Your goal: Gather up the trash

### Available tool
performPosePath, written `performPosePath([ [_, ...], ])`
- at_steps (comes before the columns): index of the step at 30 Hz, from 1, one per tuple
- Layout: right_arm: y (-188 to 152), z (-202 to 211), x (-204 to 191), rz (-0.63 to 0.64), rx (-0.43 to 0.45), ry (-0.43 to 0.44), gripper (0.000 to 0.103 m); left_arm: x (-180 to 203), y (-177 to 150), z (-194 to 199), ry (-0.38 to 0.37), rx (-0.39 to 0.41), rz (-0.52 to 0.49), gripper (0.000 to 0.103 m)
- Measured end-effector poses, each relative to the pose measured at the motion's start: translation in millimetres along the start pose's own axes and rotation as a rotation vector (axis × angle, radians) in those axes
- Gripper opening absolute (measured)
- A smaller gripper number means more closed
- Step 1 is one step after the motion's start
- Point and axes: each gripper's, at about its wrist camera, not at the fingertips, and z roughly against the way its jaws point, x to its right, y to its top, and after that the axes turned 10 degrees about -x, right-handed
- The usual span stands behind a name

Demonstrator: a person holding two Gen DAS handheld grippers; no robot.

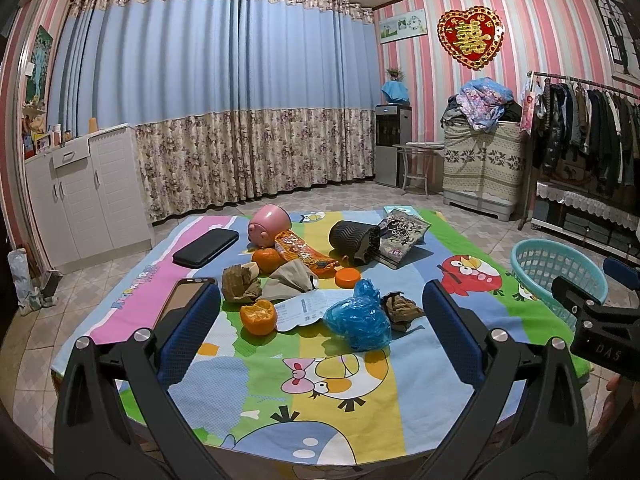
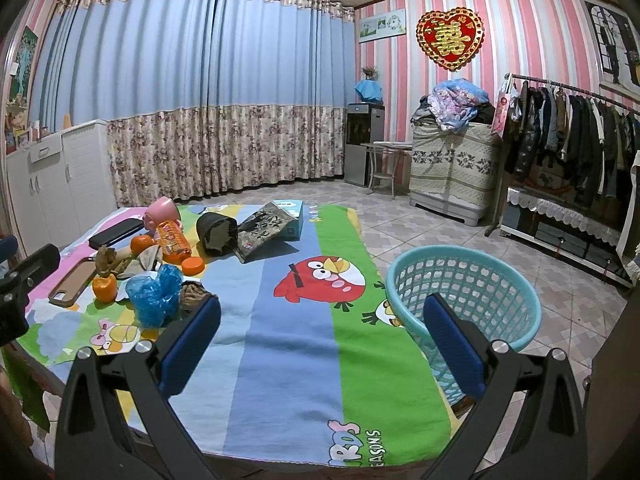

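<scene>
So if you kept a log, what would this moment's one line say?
stage: start, nothing picked | left tool: open, over blue plastic bag | right tool: open, empty | basket: at table's right edge

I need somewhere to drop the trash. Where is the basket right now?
The light blue basket sits at the table's right edge, beside the red bird print; in the right wrist view it is just beyond the open right gripper.
</scene>
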Motion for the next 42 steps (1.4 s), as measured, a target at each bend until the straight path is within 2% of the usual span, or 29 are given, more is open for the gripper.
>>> performPosePath([
  [15, -2.5, -2.1, 3.0, 0.003, -0.011, -0.01, 0.099, -4.6, 3.6, -0.2, 0.0, 0.002, -0.003, 0.098],
  [23, -4.6, -5.1, 6.2, 0.014, -0.019, -0.034, 0.099, -2.7, -8.1, -20.6, 0.002, -0.01, -0.021, 0.098],
  [28, -1.1, -11.2, 6.4, 0.011, -0.041, -0.052, 0.099, -0.1, -11.7, -39.6, -0.001, -0.047, -0.023, 0.098],
  [32, 3.2, -16.3, 11.9, 0.002, -0.057, -0.051, 0.099, 3.9, -12.6, -63.3, -0.033, -0.093, -0.022, 0.098],
  [37, 11.9, -23.1, 19.1, -0.025, -0.05, -0.061, 0.099, 15.6, -10.3, -89.2, -0.029, -0.11, -0.05, 0.098],
  [42, 14.1, -33.4, 28.9, -0.052, -0.073, -0.114, 0.099, 22.8, -9.6, -118.1, -0.029, -0.163, -0.063, 0.098],
])
